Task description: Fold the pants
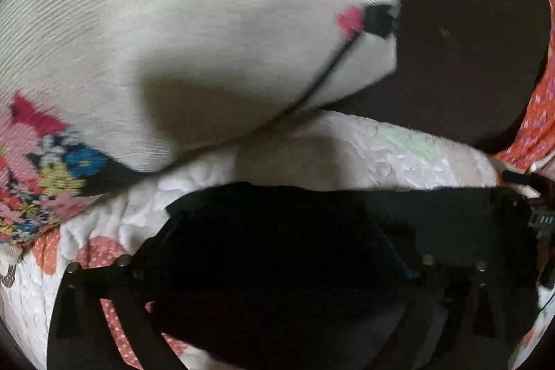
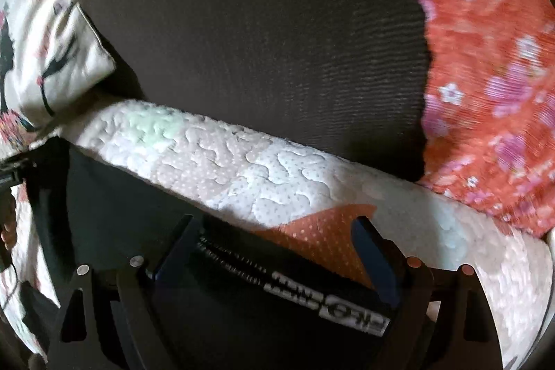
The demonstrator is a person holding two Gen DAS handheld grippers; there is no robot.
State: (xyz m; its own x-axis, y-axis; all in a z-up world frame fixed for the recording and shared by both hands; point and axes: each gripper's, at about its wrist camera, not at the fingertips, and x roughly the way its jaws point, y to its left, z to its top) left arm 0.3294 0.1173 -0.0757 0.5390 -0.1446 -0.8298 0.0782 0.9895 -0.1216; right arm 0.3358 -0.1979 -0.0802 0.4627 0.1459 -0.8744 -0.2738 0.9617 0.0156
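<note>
The black pants (image 1: 312, 224) lie on a white quilted bedspread (image 1: 347, 144). In the left wrist view my left gripper (image 1: 277, 252) sits low over the dark cloth, its fingers wide apart with the fabric bunched between them. In the right wrist view my right gripper (image 2: 277, 245) is open, its blue-padded fingers (image 2: 374, 248) spread over the pants' waistband (image 2: 326, 300), which carries white lettering. The black pants (image 2: 121, 214) run off to the left. Whether either gripper pinches cloth is hidden.
A white pillow (image 1: 173, 40) with a flower print lies left, also in the right wrist view (image 2: 45, 51). A dark brown cushion (image 2: 260, 40) stands behind the quilt (image 2: 260, 169). An orange flowered cloth (image 2: 492, 75) lies at the right.
</note>
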